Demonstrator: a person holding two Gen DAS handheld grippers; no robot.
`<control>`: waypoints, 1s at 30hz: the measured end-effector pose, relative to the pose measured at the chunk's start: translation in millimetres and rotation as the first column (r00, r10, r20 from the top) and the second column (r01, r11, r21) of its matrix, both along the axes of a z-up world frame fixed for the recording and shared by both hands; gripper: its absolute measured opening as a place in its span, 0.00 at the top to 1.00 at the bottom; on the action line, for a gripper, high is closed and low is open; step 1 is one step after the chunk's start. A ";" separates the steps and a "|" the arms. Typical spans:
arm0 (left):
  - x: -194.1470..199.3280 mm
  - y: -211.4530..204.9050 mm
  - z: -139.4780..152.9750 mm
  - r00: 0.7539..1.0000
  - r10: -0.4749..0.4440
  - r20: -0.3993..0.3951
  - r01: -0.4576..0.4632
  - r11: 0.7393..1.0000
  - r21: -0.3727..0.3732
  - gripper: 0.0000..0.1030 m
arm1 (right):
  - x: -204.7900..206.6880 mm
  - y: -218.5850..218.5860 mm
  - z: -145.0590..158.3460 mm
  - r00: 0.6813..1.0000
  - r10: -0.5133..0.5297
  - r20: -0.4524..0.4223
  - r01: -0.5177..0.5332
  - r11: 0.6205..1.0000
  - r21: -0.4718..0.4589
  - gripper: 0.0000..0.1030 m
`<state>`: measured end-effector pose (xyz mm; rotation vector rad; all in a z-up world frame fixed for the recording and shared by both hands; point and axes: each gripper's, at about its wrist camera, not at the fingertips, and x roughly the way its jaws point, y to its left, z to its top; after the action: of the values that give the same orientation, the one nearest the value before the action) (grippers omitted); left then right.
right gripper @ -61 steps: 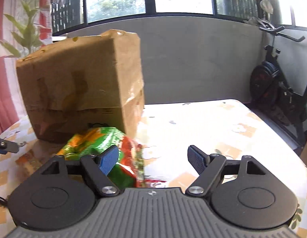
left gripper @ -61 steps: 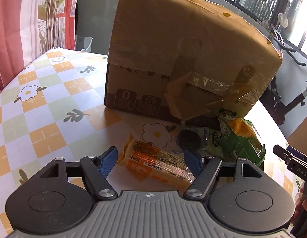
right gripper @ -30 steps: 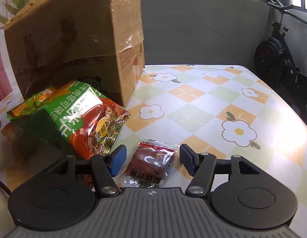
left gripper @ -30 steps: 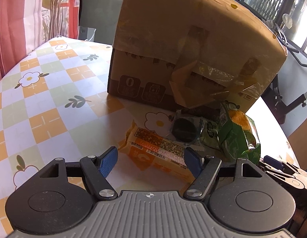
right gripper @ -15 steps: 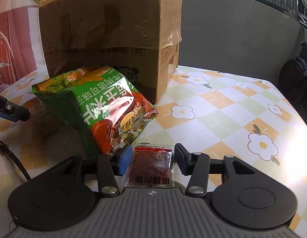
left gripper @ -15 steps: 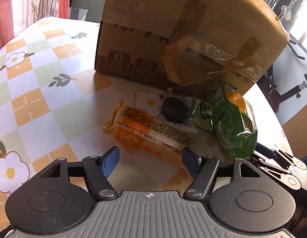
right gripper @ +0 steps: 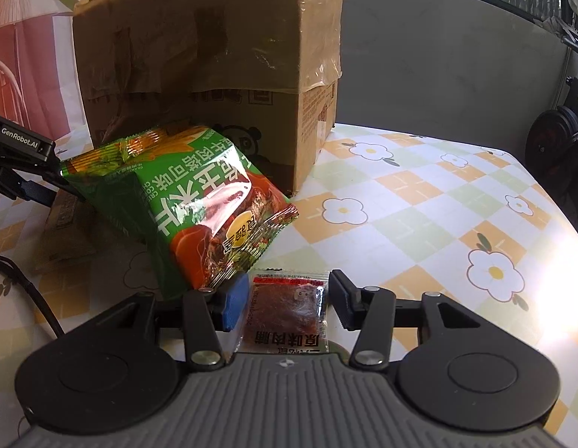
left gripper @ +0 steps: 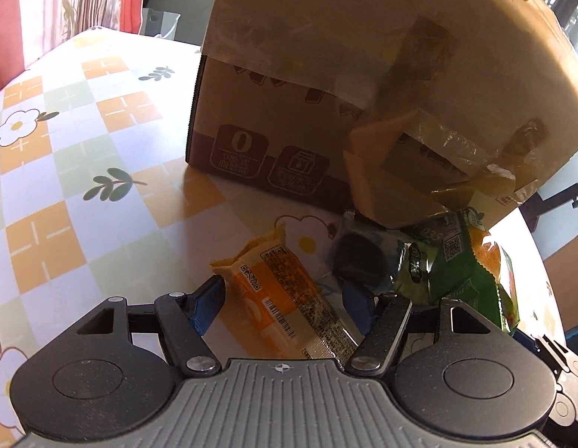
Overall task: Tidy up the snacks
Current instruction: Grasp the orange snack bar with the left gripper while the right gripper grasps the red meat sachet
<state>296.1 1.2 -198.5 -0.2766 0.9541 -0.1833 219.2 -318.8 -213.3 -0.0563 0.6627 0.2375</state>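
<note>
An orange wrapped snack bar [left gripper: 289, 298] lies on the table between the fingers of my left gripper [left gripper: 281, 302], which is open around it. A dark round cookie packet [left gripper: 358, 257] and a green chip bag [left gripper: 468, 265] lie to its right. In the right wrist view my right gripper [right gripper: 285, 304] is open around a small red jerky packet [right gripper: 287, 311] lying flat. The green chip bag [right gripper: 191, 201] leans just left of it, against the left finger.
A large taped cardboard box [left gripper: 363, 86] stands behind the snacks; it also shows in the right wrist view [right gripper: 214, 59]. The table has a flowered checked cloth [right gripper: 438, 201]. An exercise bike [right gripper: 557, 130] stands at far right. The left gripper's body [right gripper: 16, 149] shows at the left edge.
Both grippers have moved forward and down. The orange bar now sits between the left fingers, and the right fingers have narrowed around the jerky packet.
</note>
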 end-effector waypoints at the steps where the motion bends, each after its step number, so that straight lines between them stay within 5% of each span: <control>1: -0.8 -2.0 -0.3 1.000 -0.008 0.004 0.008 1.000 0.012 0.31 | 0.0 0.1 0.0 1.000 0.000 0.000 0.000 1.000 0.000 0.50; 11: -12.5 -40.0 -6.0 0.992 -0.127 0.024 0.119 0.970 0.210 0.20 | -0.4 1.0 0.1 1.000 0.001 0.001 -0.001 1.000 -0.001 0.49; 23: -27.2 -12.9 -9.0 0.996 -0.088 0.020 0.082 0.974 0.213 0.21 | -0.6 0.7 -0.1 1.000 0.001 0.001 -0.001 1.000 0.000 0.50; 30: -34.4 0.0 -7.9 0.998 -0.045 0.047 0.032 0.970 0.242 0.53 | -0.6 0.8 -0.2 1.000 0.002 0.001 -0.002 1.000 0.000 0.50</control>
<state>261.7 1.2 -206.4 -0.0289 0.9203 -0.1079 218.7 -318.0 -213.5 -0.0574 0.6618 0.2392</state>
